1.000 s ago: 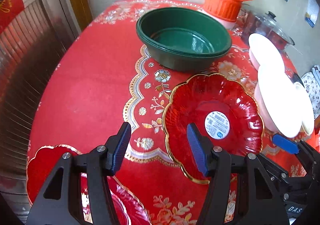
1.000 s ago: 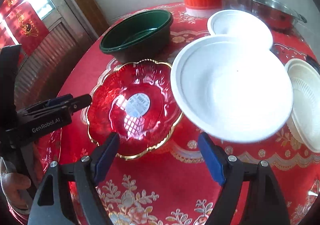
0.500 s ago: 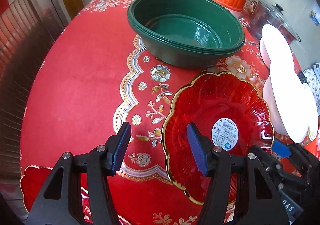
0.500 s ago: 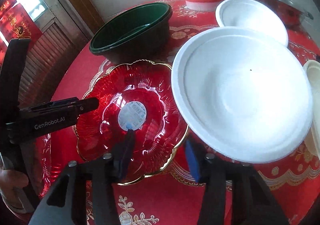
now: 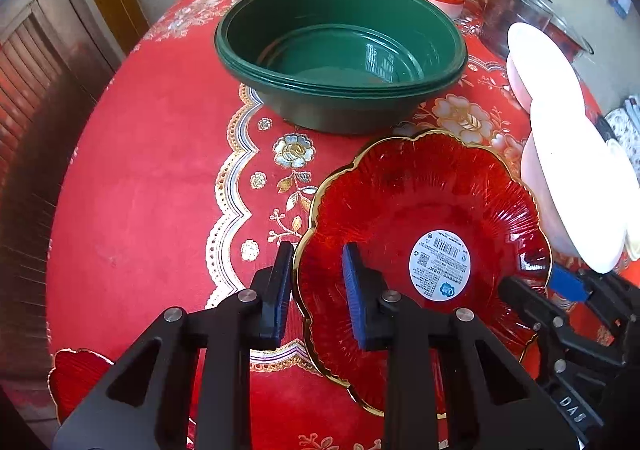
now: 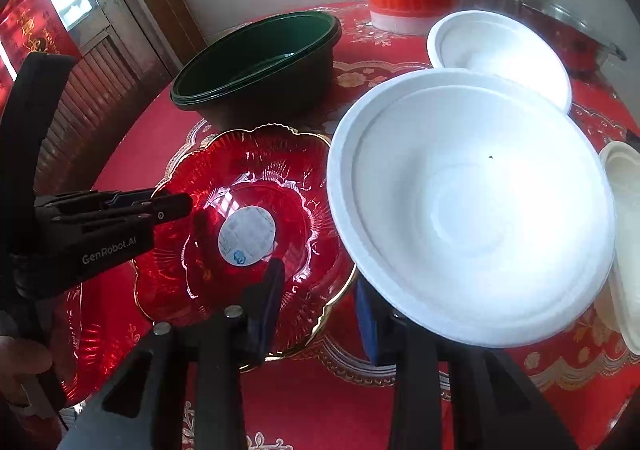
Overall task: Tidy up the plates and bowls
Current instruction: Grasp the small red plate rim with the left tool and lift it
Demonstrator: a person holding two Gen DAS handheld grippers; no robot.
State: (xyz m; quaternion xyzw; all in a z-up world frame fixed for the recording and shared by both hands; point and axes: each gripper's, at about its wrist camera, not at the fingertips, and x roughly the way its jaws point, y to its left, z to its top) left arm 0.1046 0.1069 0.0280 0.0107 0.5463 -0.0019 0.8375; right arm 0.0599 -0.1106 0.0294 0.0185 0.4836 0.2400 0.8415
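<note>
Since a second ago we have narrowed both our left gripper (image 5: 316, 282) and right gripper (image 6: 320, 302) around, but not yet clamped on, opposite edges of the scalloped gold-rimmed red glass plate (image 5: 420, 210), at four o'clock from the nested green plastic bowls (image 5: 340, 50), readying a lift.

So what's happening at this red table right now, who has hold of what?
A person works two grippers around the red glass plate on the red floral tablecloth. The left hand-held gripper straddles the plate's left rim, fingers either side, not yet closed. The right hand-held gripper straddles the opposite rim, also still apart. The white bowl sits right beside the plate, and the stacked green bowls stand behind it, untouched.
</note>
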